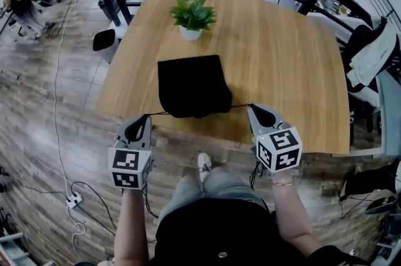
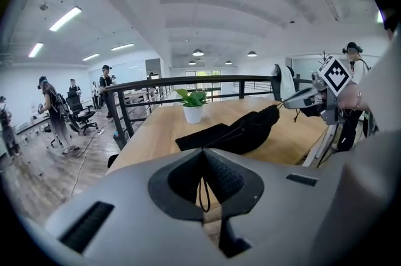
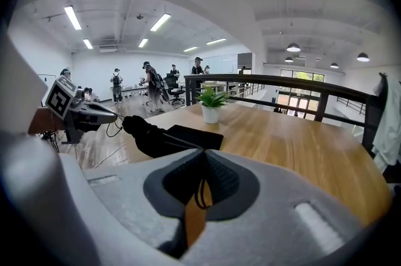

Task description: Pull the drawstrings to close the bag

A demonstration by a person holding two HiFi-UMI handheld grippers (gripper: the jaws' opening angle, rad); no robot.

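black soft-fabric drawstring bag (image 1: 191, 86) lies on the light wooden worktop (image 1: 282, 58), close to its near edge. its mouth end faces the person and is bunched into folds. a thin black cord leaves each side of the mouth: left cord (image 1: 160, 113), right cord (image 1: 239, 106). both are taut and nearly level.

left tongs (image 1: 148, 116): jaws pressed together on the left cord. in the left gripper view a loop of it (image 2: 202, 193) hangs below the pads.
right tongs (image 1: 250, 107): jaws likewise closed on the right cord, with a loop (image 3: 199, 193) dangling between the pads.
both tongs sit just off the bag's near corners, clear of the cloth.

handling, judged: bag looks light, limp and probably empty. it will slide or lift off the worktop sooner than resist, so pull outward evenly on both sides. cord looks thin and smooth and may slip through the pads. hold it near the mouth, not at the loose end. nothing fragile. the cloth is not the place to grip.

writing: no brand, label or print readable on bag or cord. the cubes (image 1: 132, 166) on the tongs carry black-and-white square markers, patterns rather than text. green leafy plant in a white pot (image 1: 192, 17) stands beyond the bag, well apart. no marking visible on the pot.
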